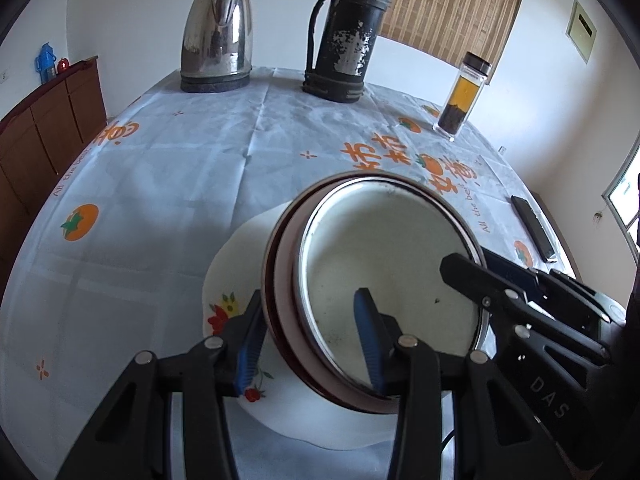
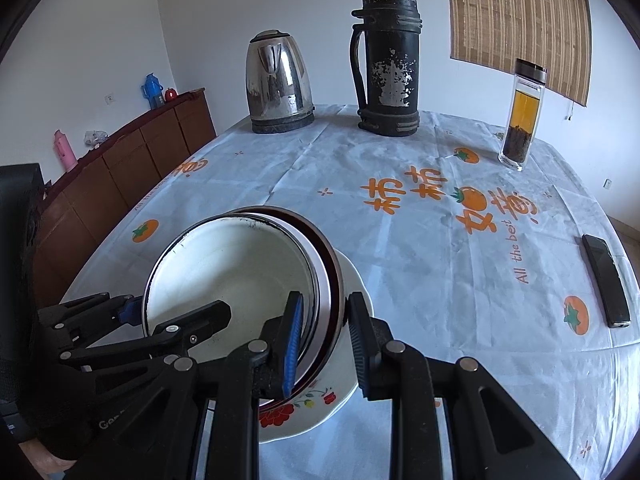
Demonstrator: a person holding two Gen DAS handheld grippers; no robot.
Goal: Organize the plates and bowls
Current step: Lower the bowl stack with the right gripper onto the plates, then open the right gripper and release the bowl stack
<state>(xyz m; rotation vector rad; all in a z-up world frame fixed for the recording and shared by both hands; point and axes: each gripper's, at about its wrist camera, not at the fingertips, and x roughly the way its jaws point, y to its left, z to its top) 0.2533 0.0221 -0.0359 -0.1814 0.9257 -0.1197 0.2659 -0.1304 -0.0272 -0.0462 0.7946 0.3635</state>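
Note:
A white enamel bowl with a dark rim sits nested in a pinkish dark-rimmed bowl, both on a white plate with red flowers. My left gripper is open and straddles the left rim of the nested bowls, one finger inside, one outside. My right gripper is open and straddles the right rim of the same bowls above the flowered plate. Each gripper shows in the other's view.
A steel kettle, a worn black thermos and a glass tea bottle stand at the far side of the table. A black phone lies at the right edge. A wooden cabinet runs along the left wall.

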